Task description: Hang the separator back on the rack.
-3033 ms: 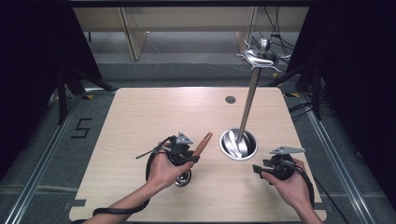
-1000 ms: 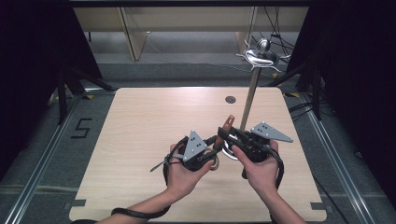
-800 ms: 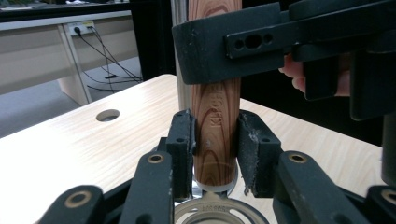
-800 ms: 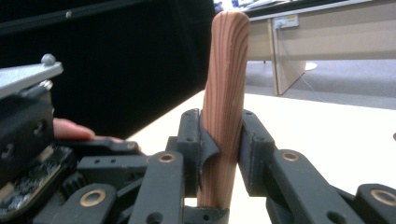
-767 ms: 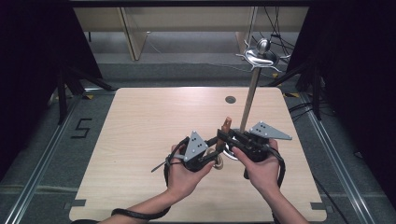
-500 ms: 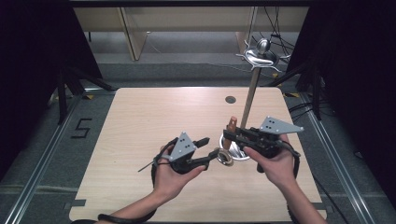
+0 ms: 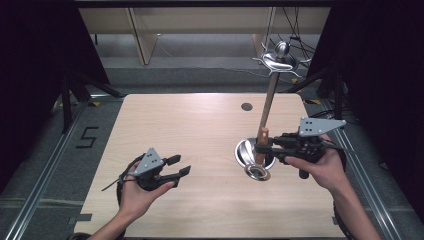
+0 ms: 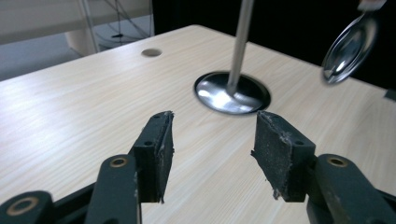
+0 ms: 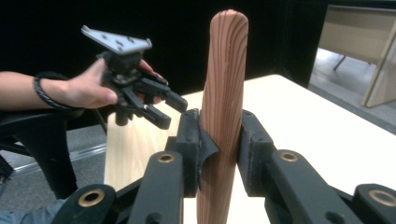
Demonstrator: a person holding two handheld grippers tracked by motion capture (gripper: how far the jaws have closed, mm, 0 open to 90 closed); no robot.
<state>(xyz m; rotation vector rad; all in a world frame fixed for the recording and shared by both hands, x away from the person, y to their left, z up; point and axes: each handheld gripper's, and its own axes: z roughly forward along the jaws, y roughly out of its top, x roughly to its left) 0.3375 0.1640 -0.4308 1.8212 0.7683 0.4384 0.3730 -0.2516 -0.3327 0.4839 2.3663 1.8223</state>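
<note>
High view: the right gripper (image 7: pixel 261 146) was seen at the right side of the table (image 7: pixel 200 130), its jaws clamped on the wooden handle (image 7: pixel 262 139) of a spoon. The handle stood nearly upright between the jaws, and the spoon's metal bowl (image 7: pixel 257 172) hung just below them, over the near rim of the stand's round metal base (image 7: pixel 245 150). The stand's pole (image 7: pixel 268 100) rose just behind the jaws to a set of metal hooks (image 7: pixel 277 59). The left gripper (image 7: pixel 176 167) was held well apart from the right gripper, toward the table's left near side, with its 2 jaws spread and nothing between them. A small round hole (image 7: pixel 246 106) in the tabletop was noted well beyond the right gripper.

Left gripper view: the left gripper (image 8: pixel 212 144) was recorded with its jaws apart, having just been opening; bare table lay between the pads. The base (image 8: pixel 232 93) and pole (image 8: pixel 239 44) stood ahead of the jaws, and the spoon's bowl (image 8: pixel 348 49) hung ahead and to the right of them, off the table.

Right gripper view: the right gripper (image 9: pixel 220 140) was closed tight on the wooden handle (image 9: pixel 226 93), which rose upright above both pads. The left gripper (image 9: pixel 159 109) was seen beyond, to the left, in the person's hand (image 9: pixel 88 88).
</note>
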